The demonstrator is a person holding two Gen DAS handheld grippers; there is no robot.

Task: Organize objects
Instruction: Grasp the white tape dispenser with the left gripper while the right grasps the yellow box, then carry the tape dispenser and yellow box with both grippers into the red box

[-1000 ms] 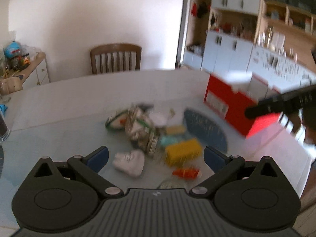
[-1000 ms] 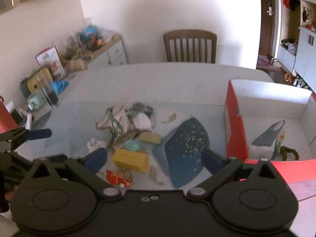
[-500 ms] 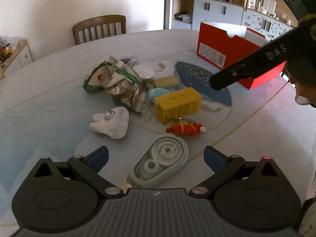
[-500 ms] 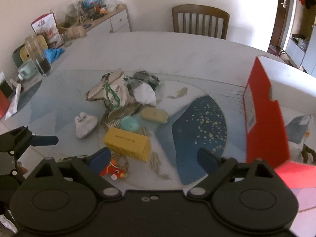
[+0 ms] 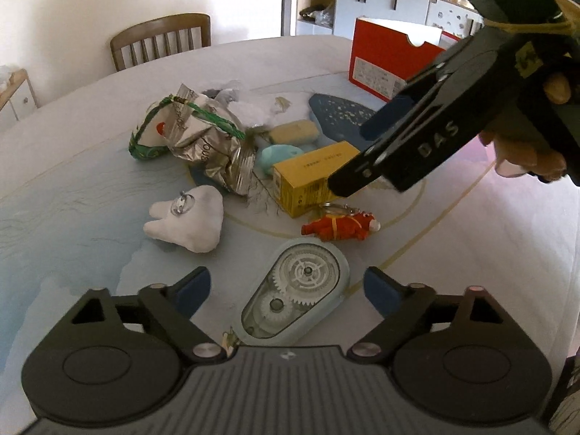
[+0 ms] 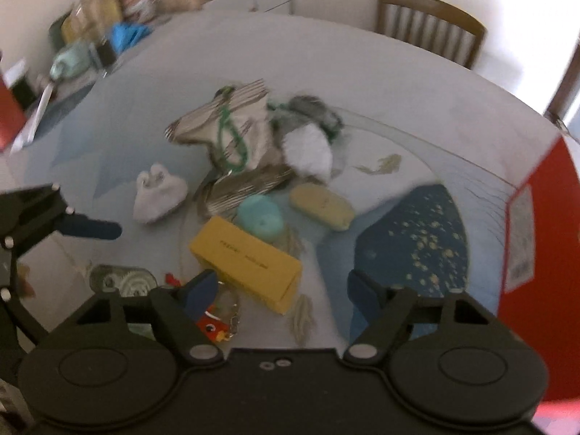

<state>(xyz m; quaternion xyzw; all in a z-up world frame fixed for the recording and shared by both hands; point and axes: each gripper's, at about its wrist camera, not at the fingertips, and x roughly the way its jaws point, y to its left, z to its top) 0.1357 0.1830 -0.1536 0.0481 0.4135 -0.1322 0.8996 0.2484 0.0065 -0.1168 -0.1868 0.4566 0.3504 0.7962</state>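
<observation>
Tabletop (image 5: 90, 108) holds clear gear-filled tape dispenser (image 5: 295, 291).

The round table (image 5: 90, 166) carries a yellow box (image 5: 311, 177), tape dispenser (image 5: 297, 290) and red box (image 5: 384, 58).

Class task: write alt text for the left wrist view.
The left gripper, jaws closing, hovers around a clear correction-tape dispenser without gripping it. Beyond lie a white tooth plush, yellow box and red box; the right gripper enters from the right.
</observation>
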